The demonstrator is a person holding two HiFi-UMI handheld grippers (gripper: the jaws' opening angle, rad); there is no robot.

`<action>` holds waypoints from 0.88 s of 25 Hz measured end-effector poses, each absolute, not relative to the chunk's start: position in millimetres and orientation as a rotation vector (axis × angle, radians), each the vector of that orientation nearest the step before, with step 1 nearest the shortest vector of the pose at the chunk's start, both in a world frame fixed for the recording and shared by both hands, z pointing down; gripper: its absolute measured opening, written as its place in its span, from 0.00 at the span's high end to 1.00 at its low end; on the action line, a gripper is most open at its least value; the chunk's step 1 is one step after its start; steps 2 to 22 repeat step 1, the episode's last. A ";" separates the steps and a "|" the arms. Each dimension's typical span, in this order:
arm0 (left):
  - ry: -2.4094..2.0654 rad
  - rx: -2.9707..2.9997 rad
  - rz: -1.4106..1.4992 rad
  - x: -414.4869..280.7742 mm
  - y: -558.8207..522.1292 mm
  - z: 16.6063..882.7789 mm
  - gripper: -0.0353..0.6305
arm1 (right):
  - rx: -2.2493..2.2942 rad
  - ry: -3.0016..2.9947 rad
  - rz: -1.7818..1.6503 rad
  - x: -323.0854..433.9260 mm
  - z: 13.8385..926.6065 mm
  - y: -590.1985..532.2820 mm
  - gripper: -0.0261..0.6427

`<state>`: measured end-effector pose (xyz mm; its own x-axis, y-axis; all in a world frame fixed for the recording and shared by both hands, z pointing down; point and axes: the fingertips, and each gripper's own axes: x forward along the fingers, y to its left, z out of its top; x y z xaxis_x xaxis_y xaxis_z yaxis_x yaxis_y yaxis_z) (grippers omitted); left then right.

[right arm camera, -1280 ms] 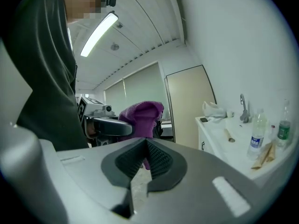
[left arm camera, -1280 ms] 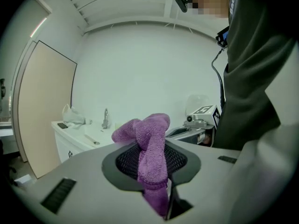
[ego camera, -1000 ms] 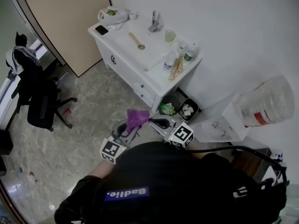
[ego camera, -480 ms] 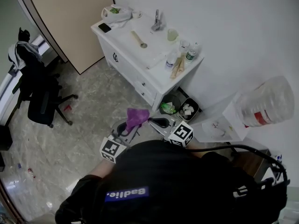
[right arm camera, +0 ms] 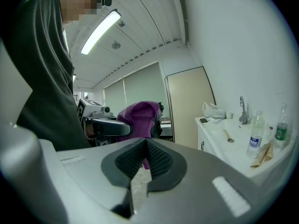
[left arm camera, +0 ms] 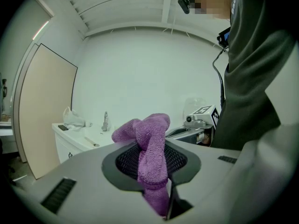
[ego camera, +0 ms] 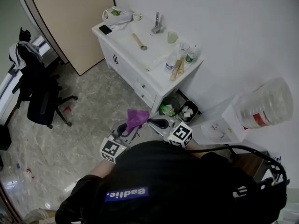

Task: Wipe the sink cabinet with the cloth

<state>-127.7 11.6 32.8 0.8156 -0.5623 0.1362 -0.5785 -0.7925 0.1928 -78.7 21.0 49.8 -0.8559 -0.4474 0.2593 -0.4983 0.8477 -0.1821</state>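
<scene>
1. The purple cloth [left arm camera: 150,143] is pinched between the jaws of the left gripper [left arm camera: 156,164], its bunched end standing above them.
2. The right gripper [right arm camera: 145,146] is held just beside it, jaws pressed together on nothing.
3. The sink cabinet [ego camera: 133,71] stands well apart from both.

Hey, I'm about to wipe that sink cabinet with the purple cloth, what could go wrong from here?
1. The bottles stand by the top's edge on the sink cabinet; a sweep could knock them off.
2. The phone lies near a corner and could get pushed off.
3. The left gripper pinches only part of the cloth; the loose bunch might snag on clutter or slip out.
</scene>
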 end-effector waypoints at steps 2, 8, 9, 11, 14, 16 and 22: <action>-0.884 2.776 0.104 -128.0 12.2 32.8 0.79 | 0.729 -2.820 0.360 -79.6 48.8 21.7 0.96; -0.884 2.776 0.104 -128.0 12.2 32.8 0.79 | 0.729 -2.820 0.360 -79.6 48.8 21.7 0.96; -0.884 2.776 0.104 -128.0 12.2 32.8 0.79 | 0.729 -2.820 0.360 -79.6 48.8 21.7 0.96; -0.884 2.776 0.104 -128.0 12.2 32.8 0.79 | 0.729 -2.820 0.360 -79.6 48.8 21.7 0.96; -0.884 2.776 0.104 -128.0 12.2 32.8 0.79 | 0.729 -2.820 0.360 -79.6 48.8 21.7 0.96; -0.884 2.776 0.104 -128.0 12.2 32.8 0.79 | 0.729 -2.820 0.360 -79.6 48.8 21.7 0.96; -0.884 2.776 0.104 -128.0 12.2 32.8 0.79 | 0.729 -2.820 0.360 -79.6 48.8 21.7 0.96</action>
